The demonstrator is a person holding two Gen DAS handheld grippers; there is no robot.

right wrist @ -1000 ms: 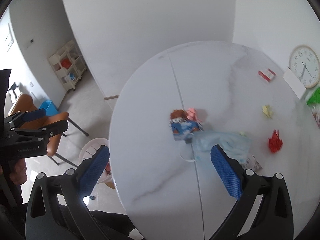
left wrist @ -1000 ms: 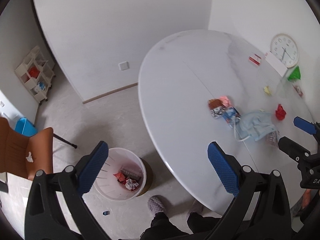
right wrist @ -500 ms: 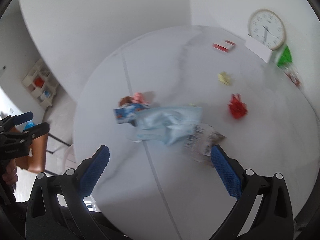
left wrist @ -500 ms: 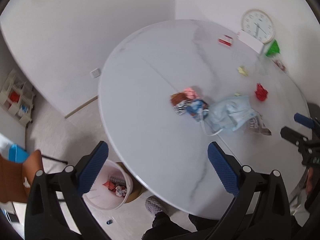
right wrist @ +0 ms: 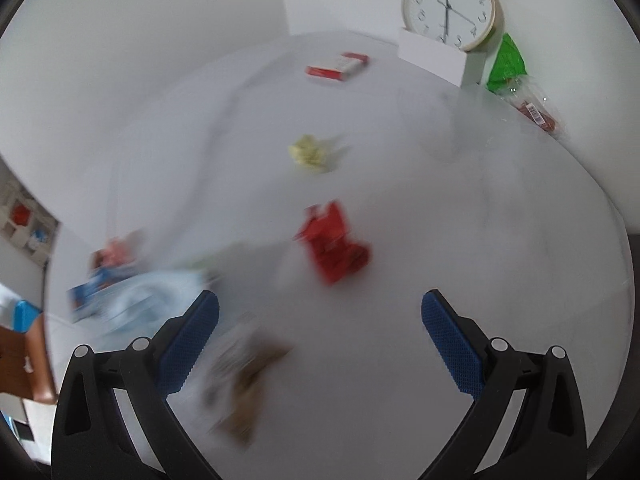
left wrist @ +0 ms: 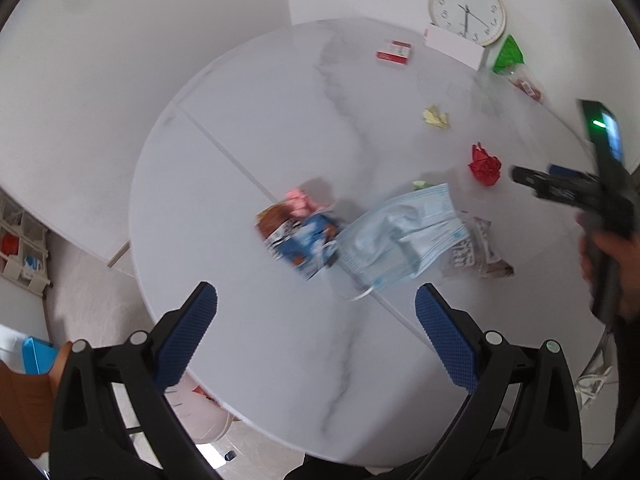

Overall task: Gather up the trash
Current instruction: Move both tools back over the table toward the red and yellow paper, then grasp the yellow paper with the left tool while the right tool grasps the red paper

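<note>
Trash lies scattered on a white marble round table point(left wrist: 260, 128). A pale blue face mask point(left wrist: 404, 236) sits mid-table beside a blue and brown snack wrapper point(left wrist: 300, 240) and a pink scrap point(left wrist: 300, 198). A crumpled red paper point(left wrist: 485, 165) point(right wrist: 334, 246), a yellow paper ball point(left wrist: 437, 117) point(right wrist: 310, 154) and a clear printed wrapper point(left wrist: 474, 248) point(right wrist: 244, 380) lie further right. My left gripper point(left wrist: 316, 320) hovers open above the near table edge, short of the mask. My right gripper point(right wrist: 320, 320) is open just short of the red paper, and shows at the right of the left wrist view point(left wrist: 560, 188).
A wall clock point(right wrist: 448, 4) leans on a white box point(right wrist: 434, 58) at the table's far side, with a green bag point(right wrist: 506, 62) and a red-and-white box point(right wrist: 338, 66) nearby. A white bin point(left wrist: 200, 412) stands on the floor under the near left edge. An orange chair point(left wrist: 24, 400) is at the left.
Both grippers have swung right and forward over the table. The bin slid out under the left gripper; the right gripper moved from the mask towards the red paper. Both stay open.
</note>
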